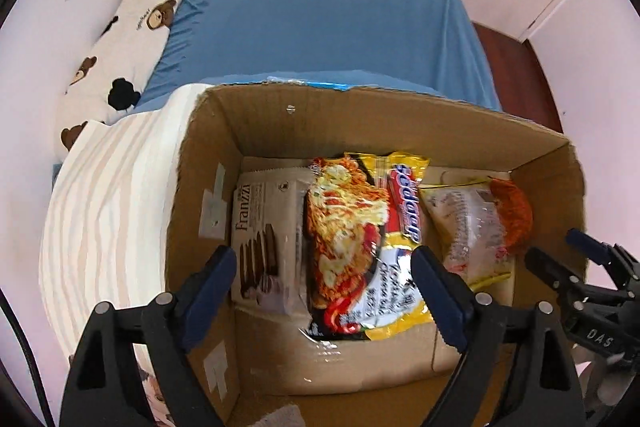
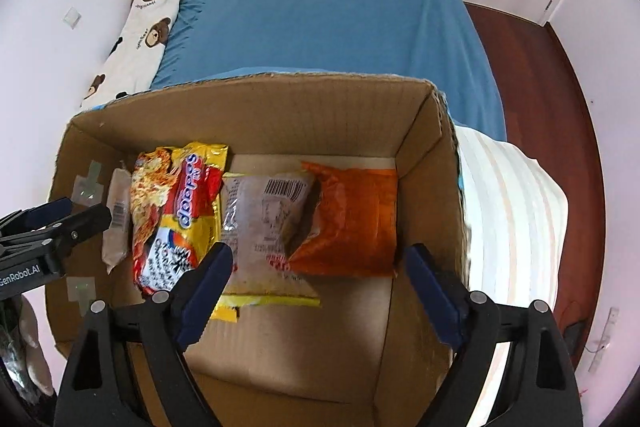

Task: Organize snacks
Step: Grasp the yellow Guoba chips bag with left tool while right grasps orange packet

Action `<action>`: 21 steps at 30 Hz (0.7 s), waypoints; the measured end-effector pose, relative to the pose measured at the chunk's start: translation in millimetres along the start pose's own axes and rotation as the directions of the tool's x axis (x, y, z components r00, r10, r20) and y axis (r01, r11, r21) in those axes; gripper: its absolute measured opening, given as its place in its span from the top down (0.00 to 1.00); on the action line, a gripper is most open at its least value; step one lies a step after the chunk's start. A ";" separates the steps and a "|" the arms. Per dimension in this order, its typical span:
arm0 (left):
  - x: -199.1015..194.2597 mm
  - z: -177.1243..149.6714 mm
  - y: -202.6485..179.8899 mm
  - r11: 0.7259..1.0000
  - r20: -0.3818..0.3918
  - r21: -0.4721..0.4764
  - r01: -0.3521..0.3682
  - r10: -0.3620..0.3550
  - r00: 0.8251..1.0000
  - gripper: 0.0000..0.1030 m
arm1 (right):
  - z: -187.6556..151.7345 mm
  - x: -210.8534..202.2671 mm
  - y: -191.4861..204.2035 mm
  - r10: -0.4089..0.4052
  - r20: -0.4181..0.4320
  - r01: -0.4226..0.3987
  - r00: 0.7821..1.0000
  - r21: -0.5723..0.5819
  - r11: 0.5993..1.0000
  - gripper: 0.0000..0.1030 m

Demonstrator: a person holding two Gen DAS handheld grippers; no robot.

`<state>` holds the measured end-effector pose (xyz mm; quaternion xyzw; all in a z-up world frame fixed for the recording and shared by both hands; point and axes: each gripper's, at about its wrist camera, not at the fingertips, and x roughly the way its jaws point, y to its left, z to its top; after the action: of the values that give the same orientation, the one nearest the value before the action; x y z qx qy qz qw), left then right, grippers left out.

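Left wrist view: the left hand-held gripper [image 1: 324, 283] hangs over the cardboard box [image 1: 224, 155], jaws spread wide with nothing clamped. Under it, on the box floor, a Franzzi wafer pack [image 1: 264, 239] lies toward the box's left wall, with the yellow noodle packet [image 1: 360, 243] overlapping its right edge. Further right is a clear snack bag [image 1: 472, 223], and an orange pack [image 1: 514, 215] near the right wall. The box itself sits at the near end of the bed [image 1: 320, 15], beside a striped blanket [image 1: 108, 195].

Right wrist view: the right hand-held gripper [image 2: 320, 287] is also apart and empty, hovering above the clear snack bag [image 2: 264, 223] and the orange pack [image 2: 348, 219], which touch each other. The noodle packet [image 2: 176, 211] is left of them, and the left hand-held gripper [image 2: 60, 223] pokes in from the left edge.

My guess is both packs are just dropped, so the trick now is lifting straight up and clearing the box walls without snagging a wrapper. That noodle packet looks tilted; I'd nudge it flat.
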<state>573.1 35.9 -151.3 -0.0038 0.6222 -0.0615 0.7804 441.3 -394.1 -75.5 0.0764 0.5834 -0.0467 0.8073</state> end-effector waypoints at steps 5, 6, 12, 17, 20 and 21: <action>-33.6 -31.0 -10.9 1.000 0.105 0.018 -0.004 0.002 0.995 0.14 | -31.0 -25.3 13.8 -0.009 0.079 0.009 0.997 -0.005 1.000 0.12; -37.4 -35.9 -12.4 1.000 0.117 0.021 -0.006 0.003 0.993 0.14 | -34.1 -33.0 13.4 -0.013 0.093 0.013 0.996 -0.007 1.000 0.12; -70.7 -79.5 -23.7 0.999 0.180 0.048 -0.004 -0.005 0.984 0.14 | -74.8 -67.7 31.1 -0.005 0.185 0.011 0.983 -0.034 0.999 0.12; -102.5 -112.4 -25.6 0.999 0.224 0.041 0.011 -0.020 0.974 0.14 | -107.1 -108.9 32.3 0.019 0.248 -0.009 0.969 -0.042 0.999 0.12; -118.8 -133.8 -21.5 0.999 0.246 0.030 0.016 -0.023 0.969 0.14 | -129.9 -127.0 35.4 0.052 0.266 -0.045 0.962 -0.032 0.998 0.12; -122.2 -141.0 -19.8 1.000 0.250 0.028 0.010 -0.017 0.968 0.14 | -137.1 -130.8 35.4 0.065 0.267 -0.060 0.961 -0.027 0.998 0.12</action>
<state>407.6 38.5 -62.9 -0.0055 0.5179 -0.0742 0.8522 277.9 -336.7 8.9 0.0804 0.4666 -0.0258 0.8804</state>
